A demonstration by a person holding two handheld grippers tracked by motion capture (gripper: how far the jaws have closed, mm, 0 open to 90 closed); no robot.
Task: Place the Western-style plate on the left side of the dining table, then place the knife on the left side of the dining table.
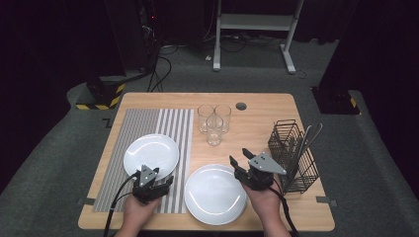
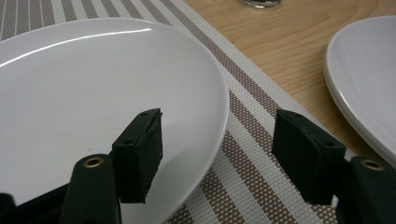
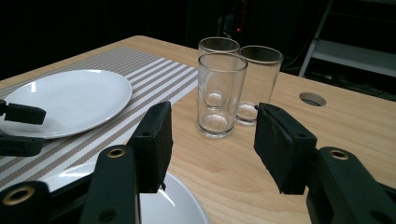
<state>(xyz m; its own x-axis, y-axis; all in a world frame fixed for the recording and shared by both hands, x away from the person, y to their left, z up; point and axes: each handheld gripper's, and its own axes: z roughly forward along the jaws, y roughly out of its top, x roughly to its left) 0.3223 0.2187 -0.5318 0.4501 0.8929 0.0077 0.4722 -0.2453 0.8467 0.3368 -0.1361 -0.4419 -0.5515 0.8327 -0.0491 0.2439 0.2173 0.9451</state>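
The left gripper (image 2: 217, 149) is held with fingers spread astride the near rim of the plate (image 2: 93, 88), not pinching it. The right gripper (image 3: 212, 144), fingers spread and empty, is aimed at the 3 glasses (image 3: 222, 93) ahead. A rim grasp is judged next, calling for closure on that edge.

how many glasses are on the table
3: a nearest glass toward the plates, and two behind it, a left rear glass and a right rear glass, clustered mid-table.

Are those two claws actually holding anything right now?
No. The left gripper gapes around the plate rim without pinching; the right gripper is open and empty.
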